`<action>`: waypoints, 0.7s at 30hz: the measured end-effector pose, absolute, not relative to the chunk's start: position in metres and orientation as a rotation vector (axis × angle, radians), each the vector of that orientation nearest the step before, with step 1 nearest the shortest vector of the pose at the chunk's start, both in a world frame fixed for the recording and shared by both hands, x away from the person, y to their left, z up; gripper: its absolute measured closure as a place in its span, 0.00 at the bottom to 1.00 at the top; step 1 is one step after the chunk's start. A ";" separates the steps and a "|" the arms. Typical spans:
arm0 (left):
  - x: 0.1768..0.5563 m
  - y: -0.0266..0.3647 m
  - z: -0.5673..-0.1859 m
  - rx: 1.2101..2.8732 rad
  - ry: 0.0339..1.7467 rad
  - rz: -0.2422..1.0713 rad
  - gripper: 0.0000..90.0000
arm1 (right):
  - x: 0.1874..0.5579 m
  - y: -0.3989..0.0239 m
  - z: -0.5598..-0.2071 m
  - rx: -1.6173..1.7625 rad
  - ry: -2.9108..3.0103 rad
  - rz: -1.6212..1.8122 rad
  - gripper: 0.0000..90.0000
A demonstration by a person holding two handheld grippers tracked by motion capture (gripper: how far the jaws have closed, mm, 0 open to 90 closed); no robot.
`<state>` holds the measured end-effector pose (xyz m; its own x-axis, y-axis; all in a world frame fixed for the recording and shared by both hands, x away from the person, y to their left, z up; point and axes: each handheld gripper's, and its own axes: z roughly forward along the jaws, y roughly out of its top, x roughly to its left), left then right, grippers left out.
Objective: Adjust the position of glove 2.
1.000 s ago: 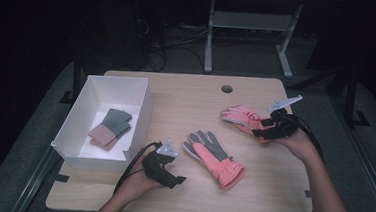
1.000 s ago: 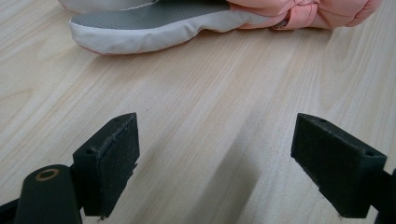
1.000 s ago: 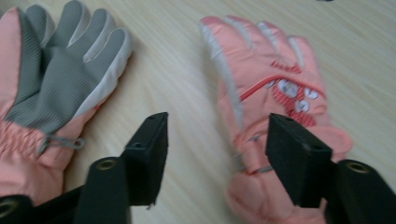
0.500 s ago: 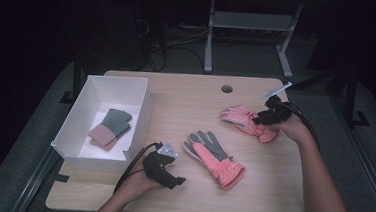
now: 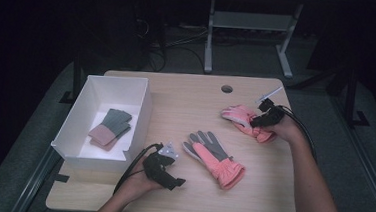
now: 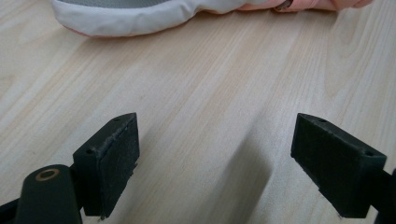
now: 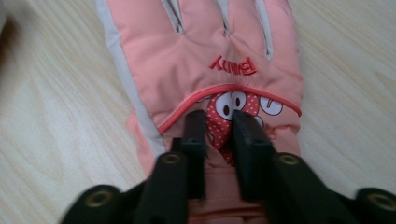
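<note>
Tabletop (image 5: 196, 99): light wood, carrying a white box (image 5: 141, 105) well to the left of both tongs; a folded grey and pink glove (image 5: 109, 128) lies inside it

Near glove (image 5: 215, 157): palm up, grey fingers, pink cuff, lying flat just ahead and to the right of the left tongs (image 5: 179, 182). Untouched. In the left gripper view its white edge (image 6: 140, 21) sits beyond the jaws

Far glove (image 5: 245, 121): pink, back side up, printed figure on it. A second ago the right tongs (image 5: 254, 123) were over its cuff end; they have since moved in along it and now pinch a fold of fabric at the printed patch (image 7: 219, 119), jaws nearly pressed together

Left tongs: spread wide, resting low over bare wood, unchanged in position

Judgement: grasp on the far glove appears made; lift and carry toward the box is the likely next step. Only a thin fold is caught, so slip is possible
</note>
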<state>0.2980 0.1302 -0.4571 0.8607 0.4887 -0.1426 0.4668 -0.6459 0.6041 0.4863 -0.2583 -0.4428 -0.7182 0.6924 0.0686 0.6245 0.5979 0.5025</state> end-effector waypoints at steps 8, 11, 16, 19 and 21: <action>0.299 0.131 -0.457 2.376 0.689 0.047 0.17 | 0.478 -0.265 -0.442 1.198 2.598 0.875 0.99; 0.299 0.131 -0.456 2.376 0.687 0.049 0.17 | 0.472 -0.267 -0.438 1.214 2.559 0.911 0.99; 0.299 0.131 -0.456 2.374 0.684 0.047 0.17 | 0.461 -0.273 -0.424 1.221 2.516 1.000 0.99; 0.299 0.130 -0.456 2.364 0.691 0.047 0.17 | 0.452 -0.272 -0.410 1.209 2.483 1.035 0.99; 0.299 0.130 -0.455 2.370 0.685 0.047 0.17 | 0.446 -0.271 -0.401 1.203 2.474 1.045 0.99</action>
<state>0.2989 0.1305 -0.4549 0.8622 0.4866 -0.1406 0.4627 -0.6439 0.6094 0.4456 -0.2706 -0.4013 -0.6493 0.7508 0.1217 0.6106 0.4191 0.6720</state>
